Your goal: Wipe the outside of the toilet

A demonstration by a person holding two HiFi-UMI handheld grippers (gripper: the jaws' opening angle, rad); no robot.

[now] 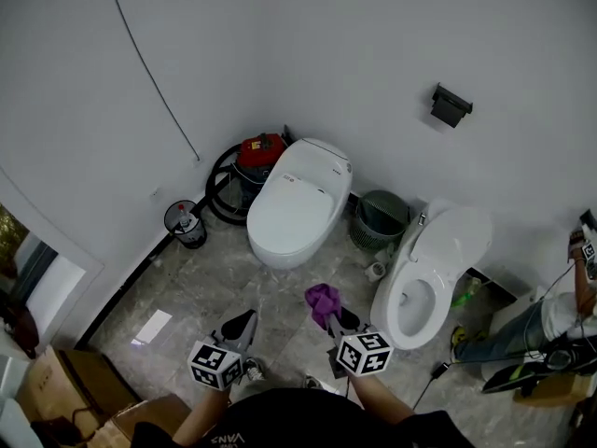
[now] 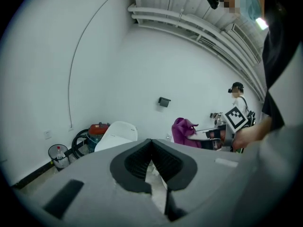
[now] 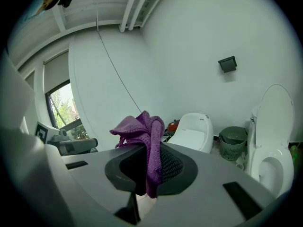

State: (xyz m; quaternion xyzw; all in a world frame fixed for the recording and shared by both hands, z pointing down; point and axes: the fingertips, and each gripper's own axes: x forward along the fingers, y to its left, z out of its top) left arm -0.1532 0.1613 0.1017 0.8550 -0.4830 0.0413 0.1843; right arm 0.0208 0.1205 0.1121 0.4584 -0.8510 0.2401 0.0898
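Note:
Two white toilets stand against the wall: one with its lid down and, to its right, one with its lid raised. My right gripper is shut on a purple cloth, held above the floor between the two toilets and touching neither. The cloth also shows in the left gripper view. My left gripper hovers beside it on the left, jaws pressed together with nothing in them.
A red vacuum with a black hose sits behind the closed toilet. A green basket stands between the toilets, and a small black bin by the left wall. Cardboard boxes lie lower left. Another person and cables are at the right.

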